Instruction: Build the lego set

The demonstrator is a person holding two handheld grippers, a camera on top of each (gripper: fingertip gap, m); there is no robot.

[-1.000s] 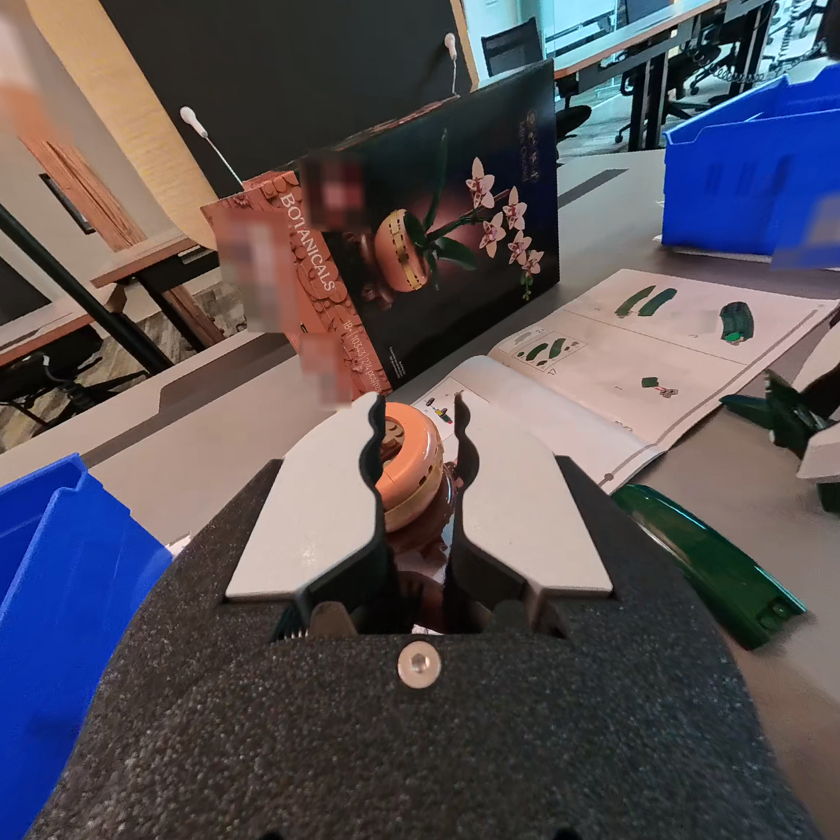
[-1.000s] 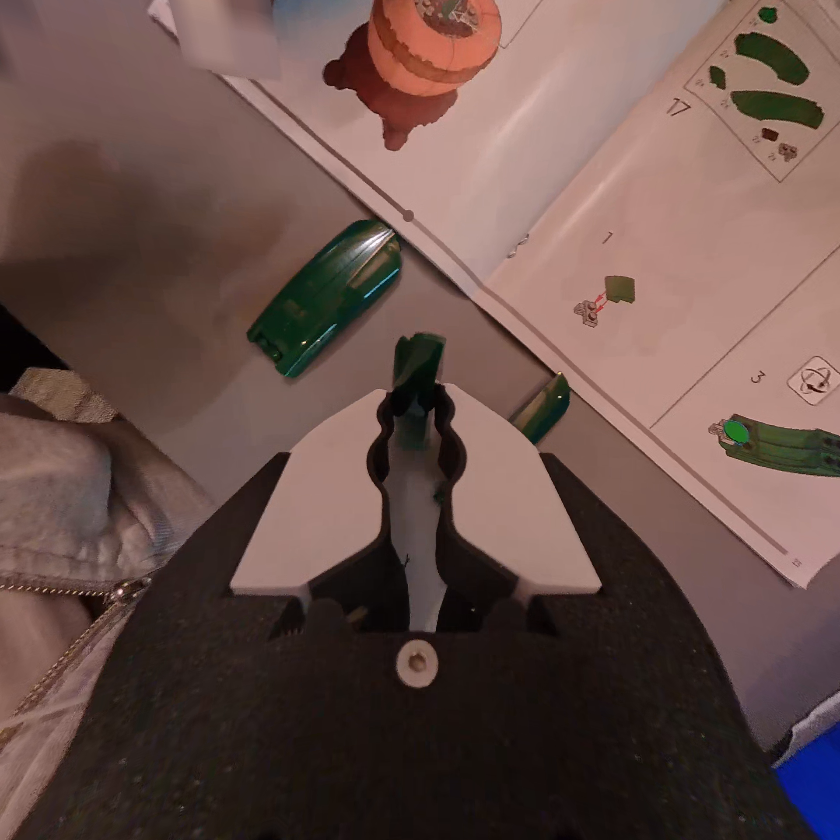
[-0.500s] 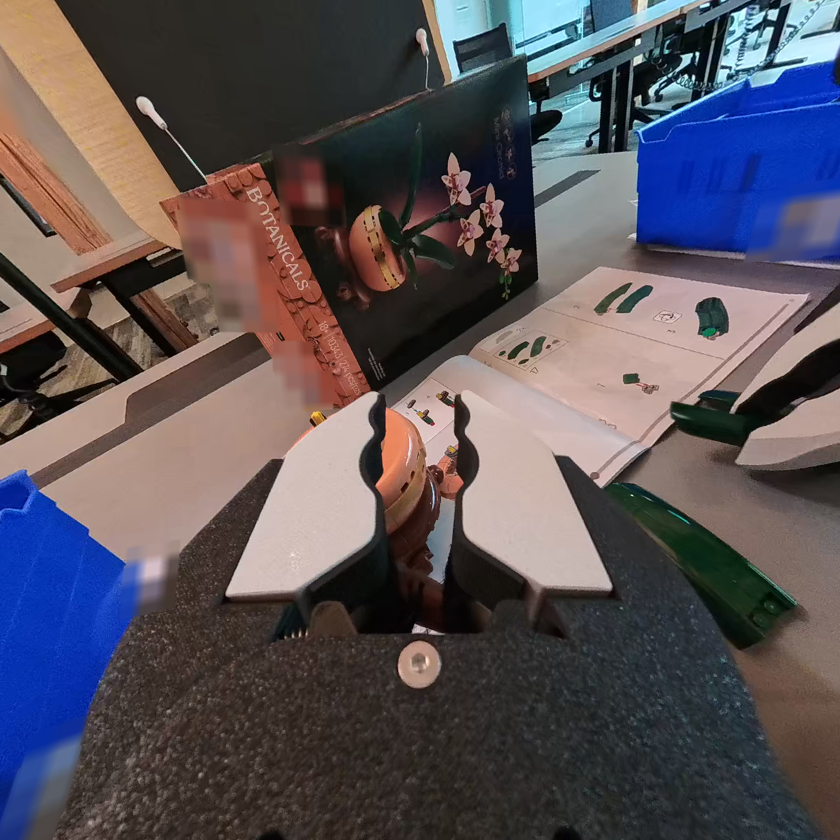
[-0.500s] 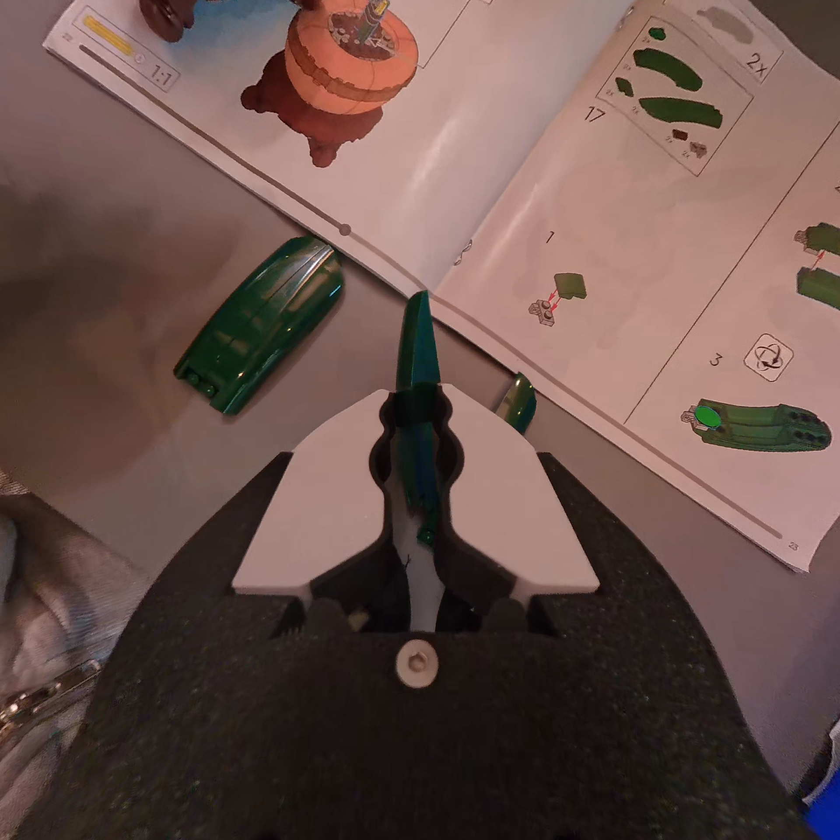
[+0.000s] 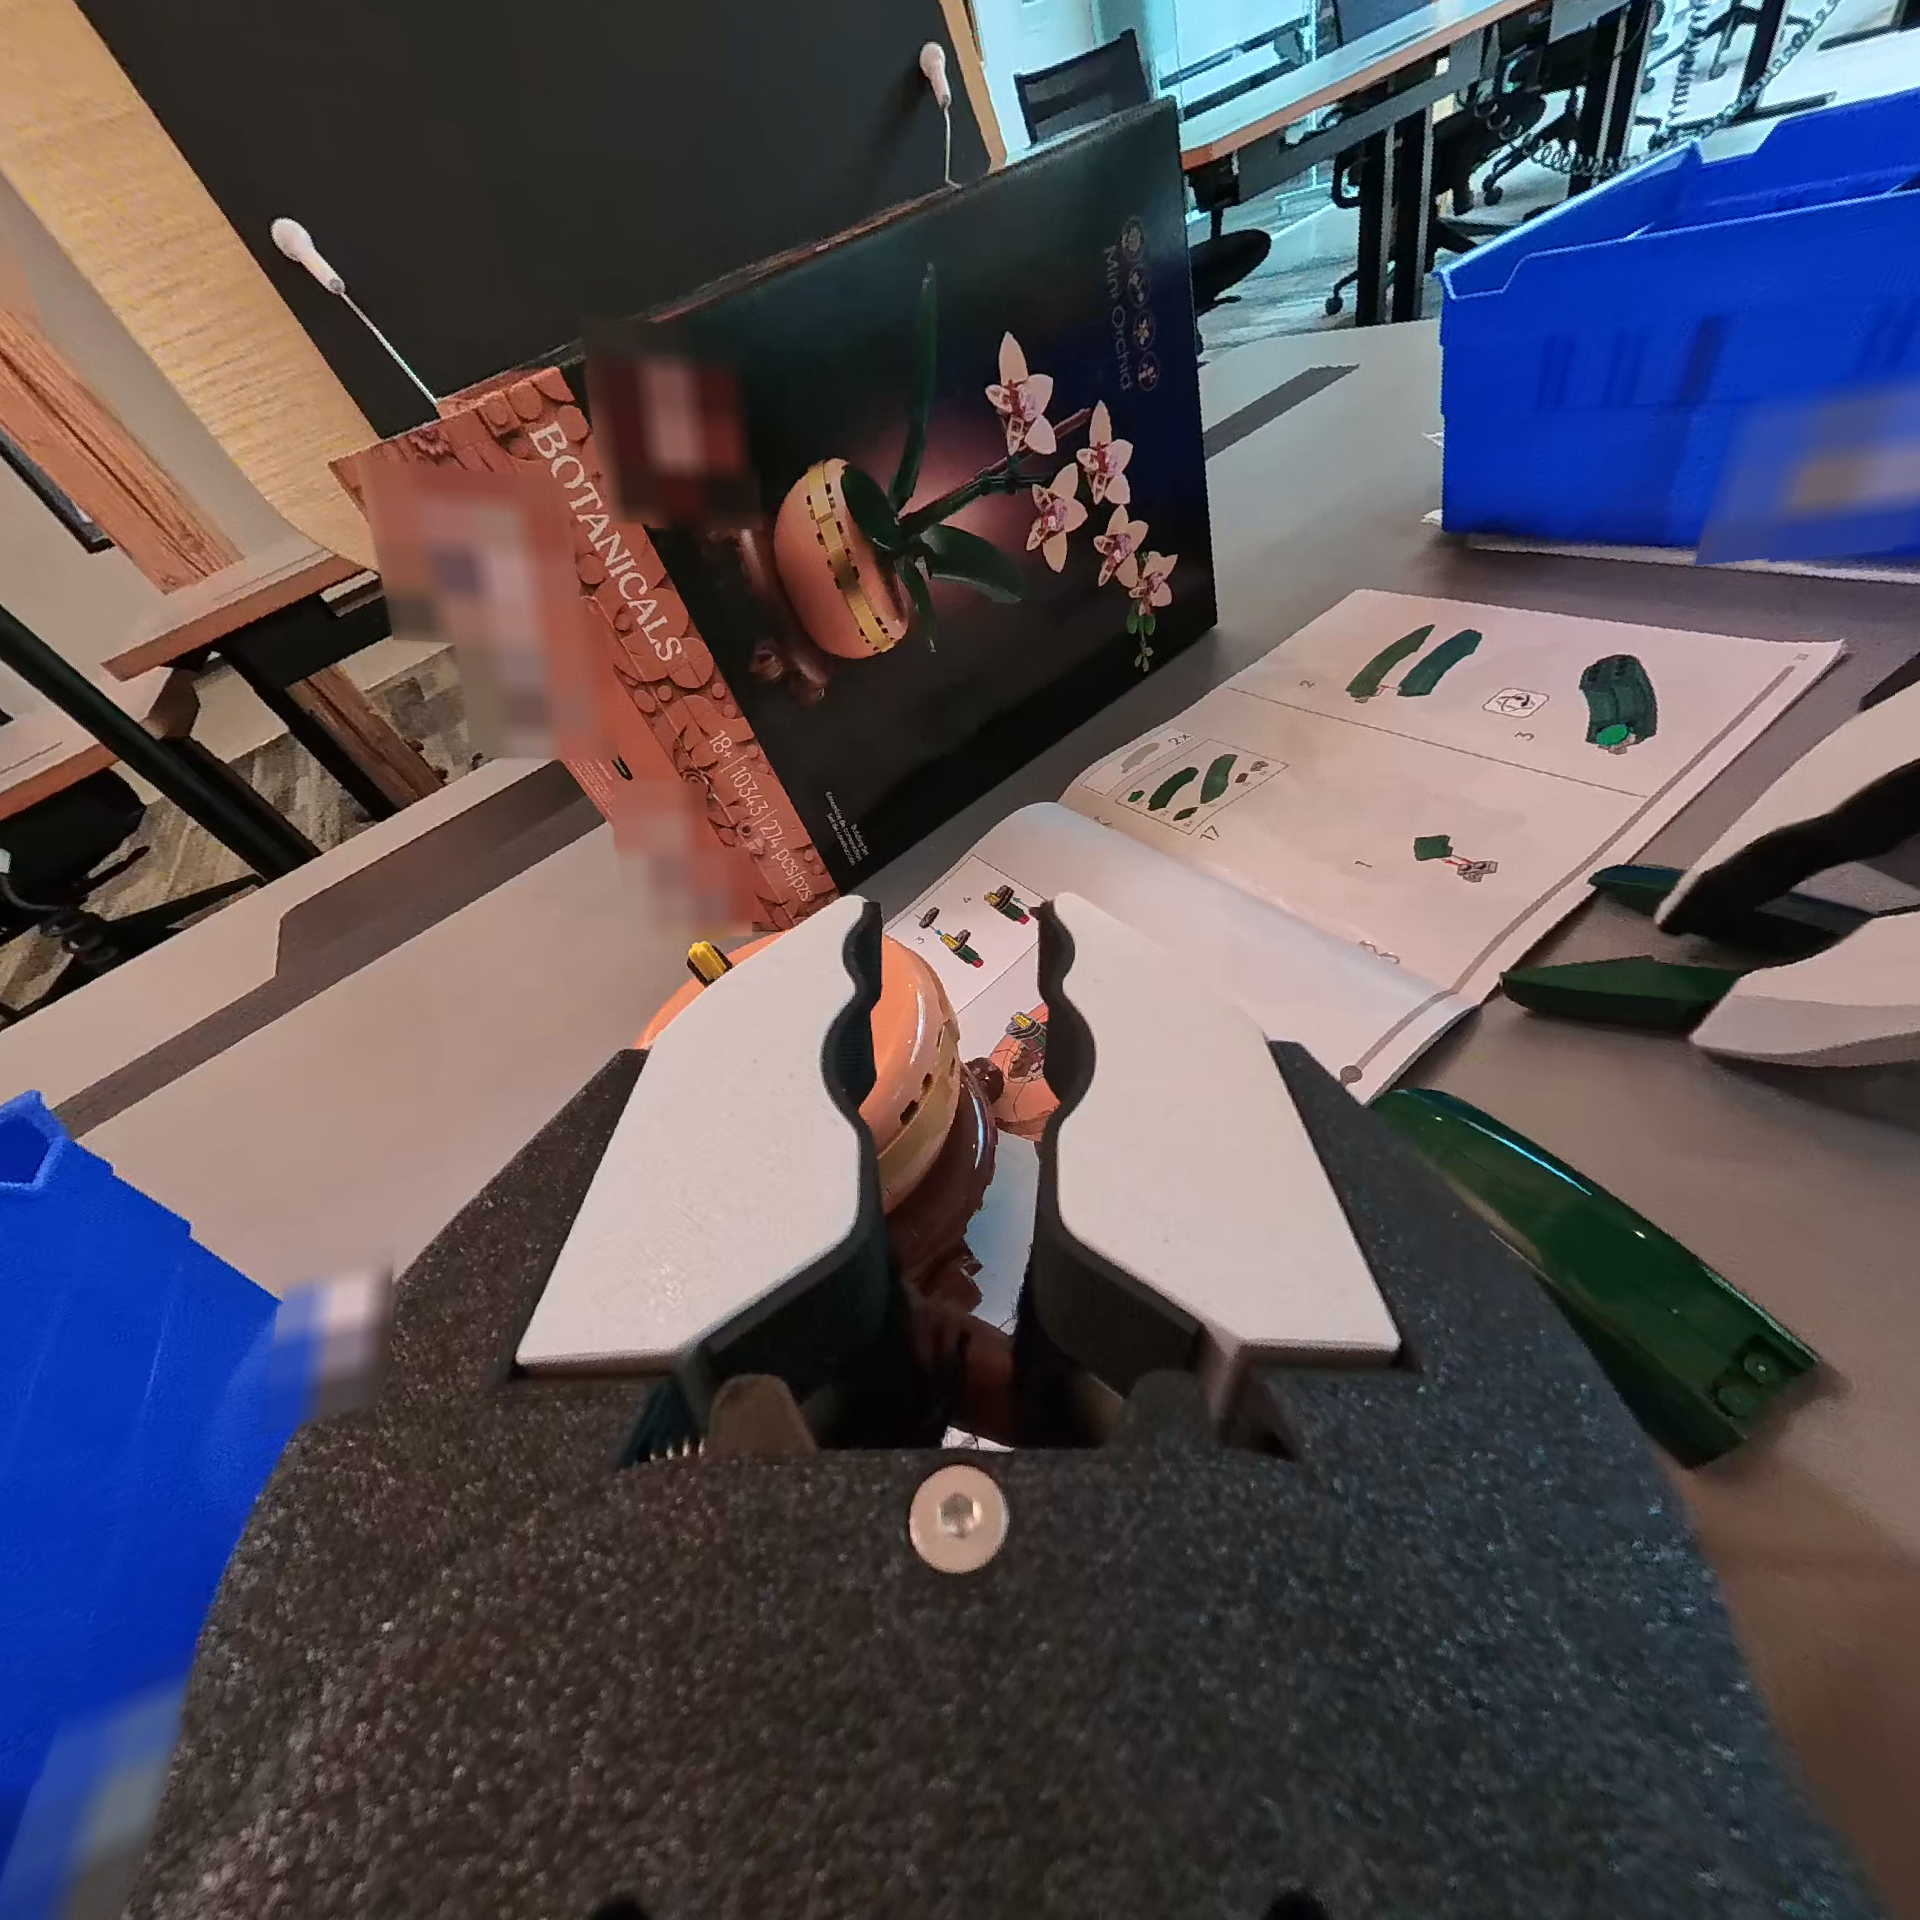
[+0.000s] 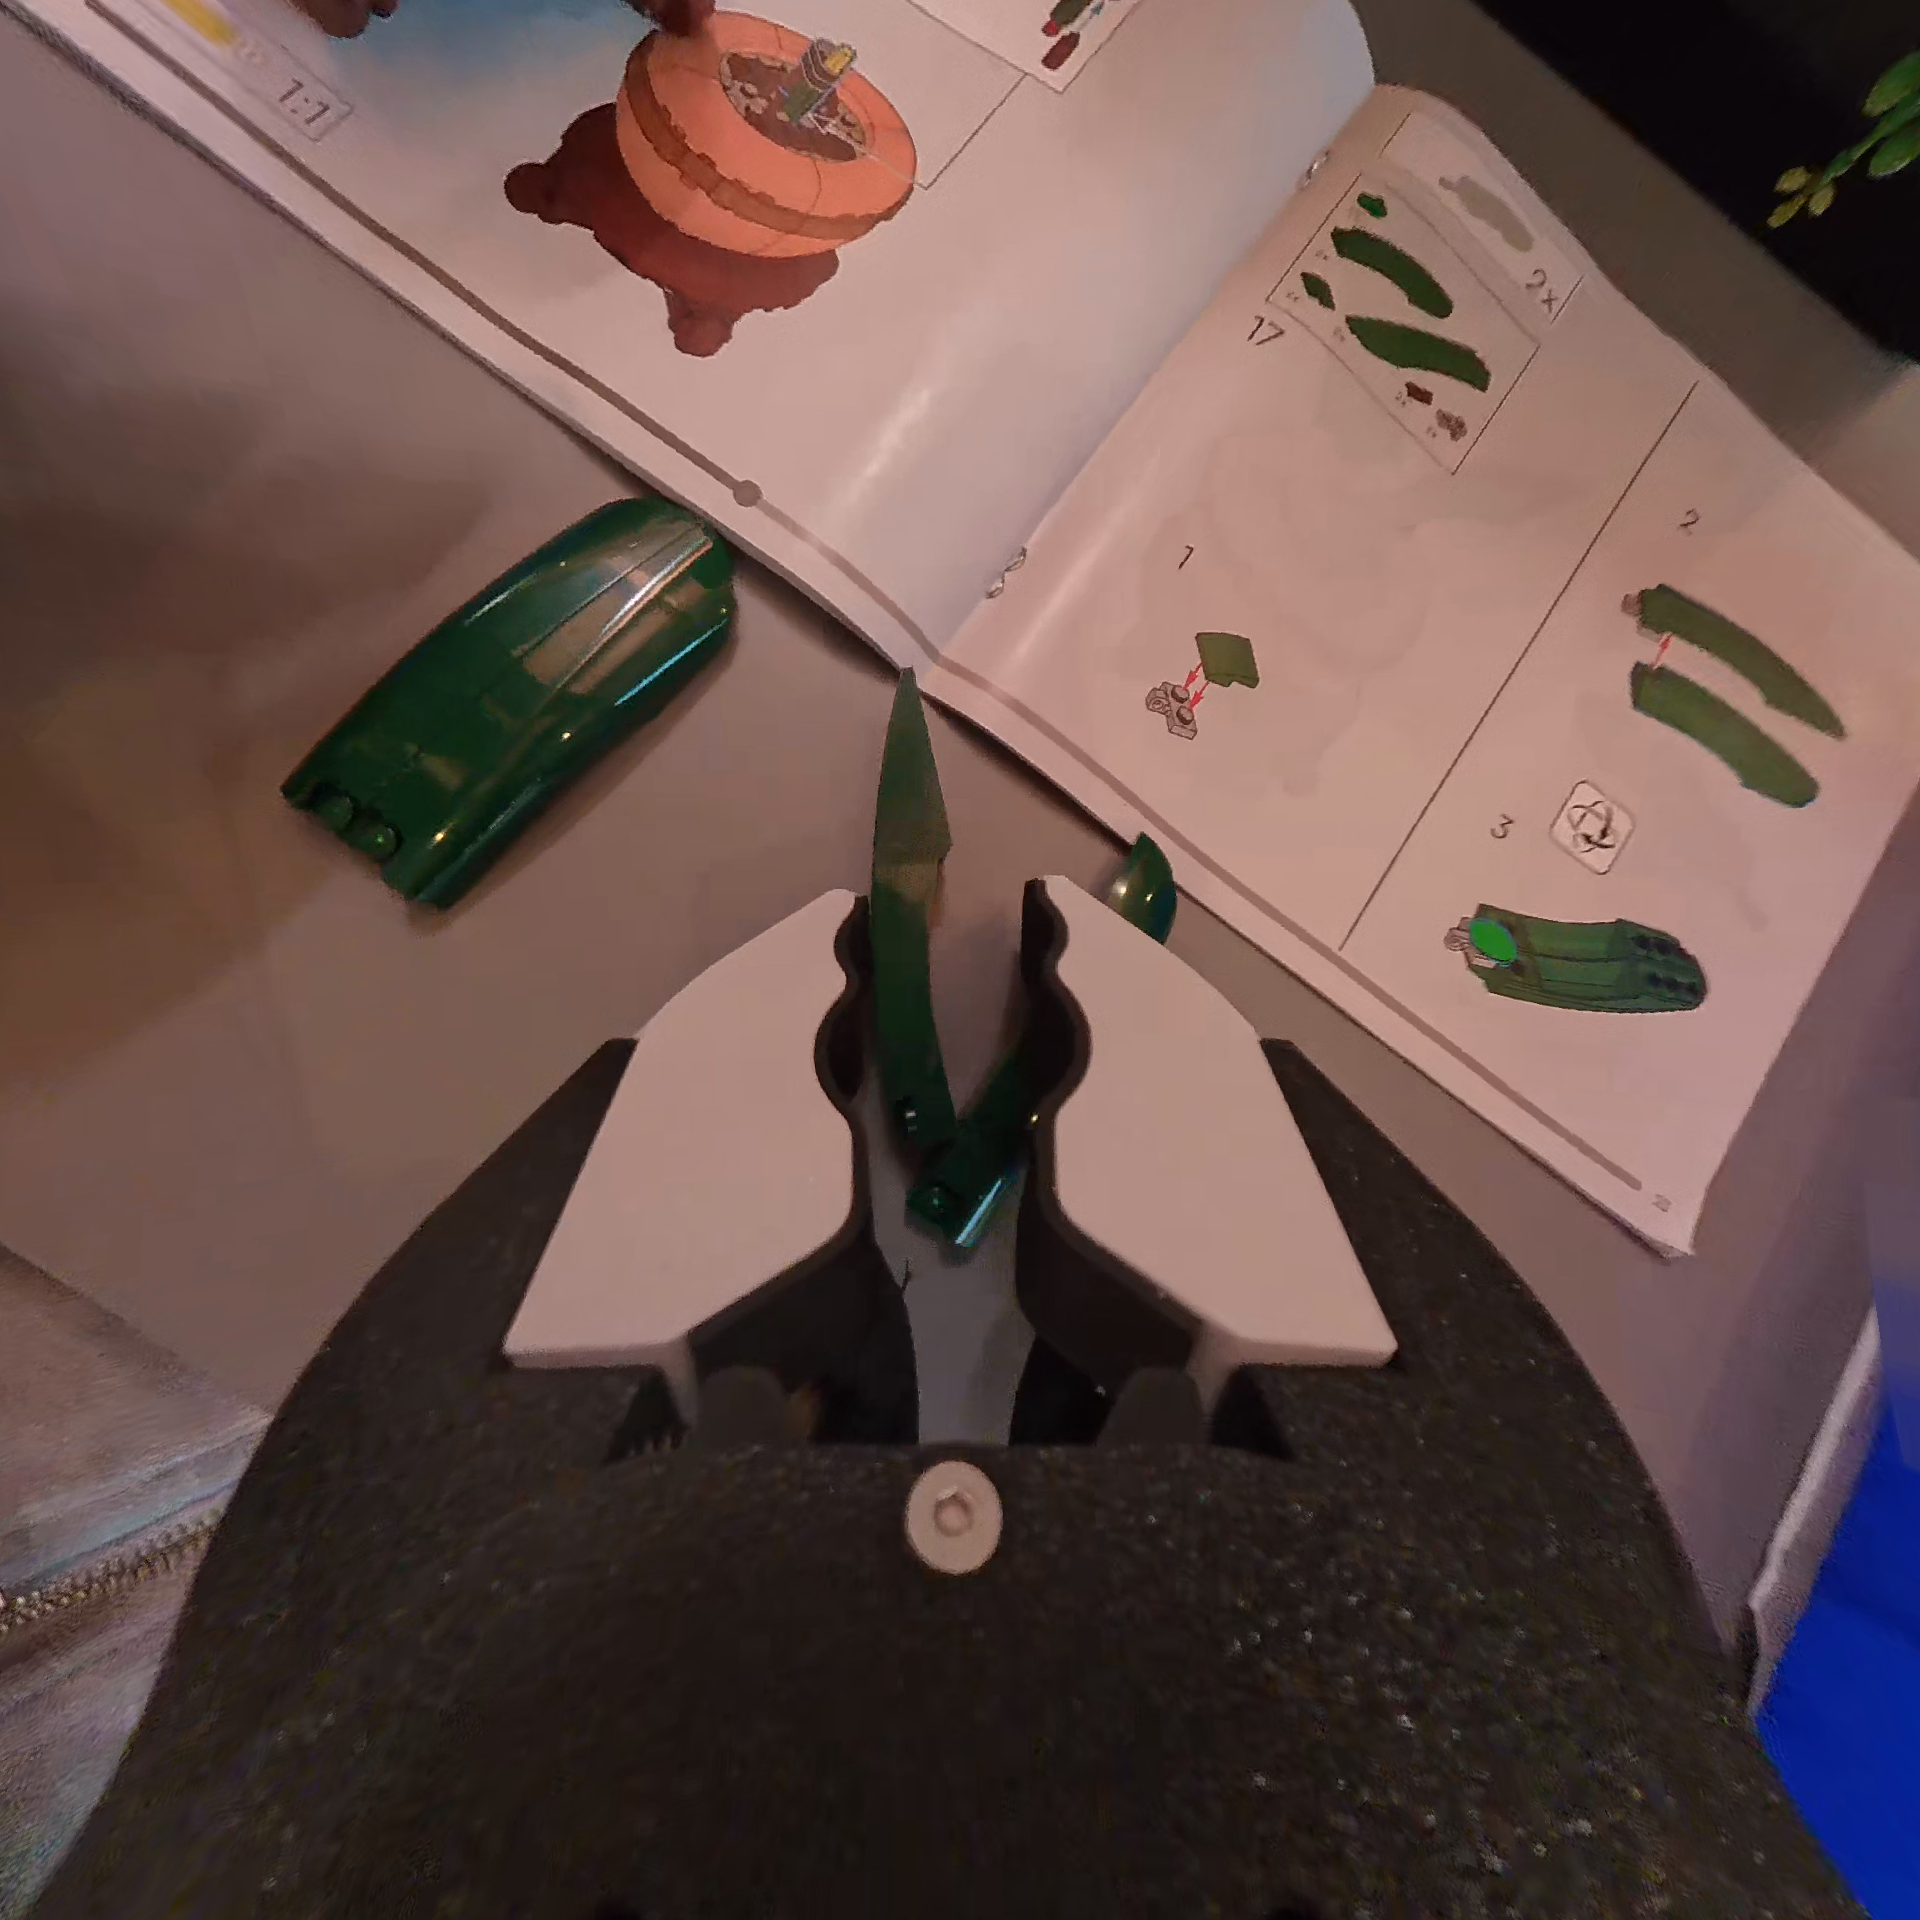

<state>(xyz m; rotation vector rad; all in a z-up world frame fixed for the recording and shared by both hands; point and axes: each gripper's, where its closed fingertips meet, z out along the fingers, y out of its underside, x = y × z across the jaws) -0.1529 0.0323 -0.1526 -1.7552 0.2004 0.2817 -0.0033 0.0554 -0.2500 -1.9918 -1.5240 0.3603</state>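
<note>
The left gripper (image 5: 951, 925) has its fingers a little apart around the orange pot (image 5: 914, 1070), which sits on the grey worktop (image 5: 364, 1060); whether they touch it is hard to tell. The right gripper (image 6: 940, 904) has its fingers apart, with thin green leaves (image 6: 909, 831) lying loose between them. A big green leaf (image 6: 509, 696) lies beside the open booklet (image 6: 1039, 436). The box (image 5: 894, 520) stands behind.
</note>
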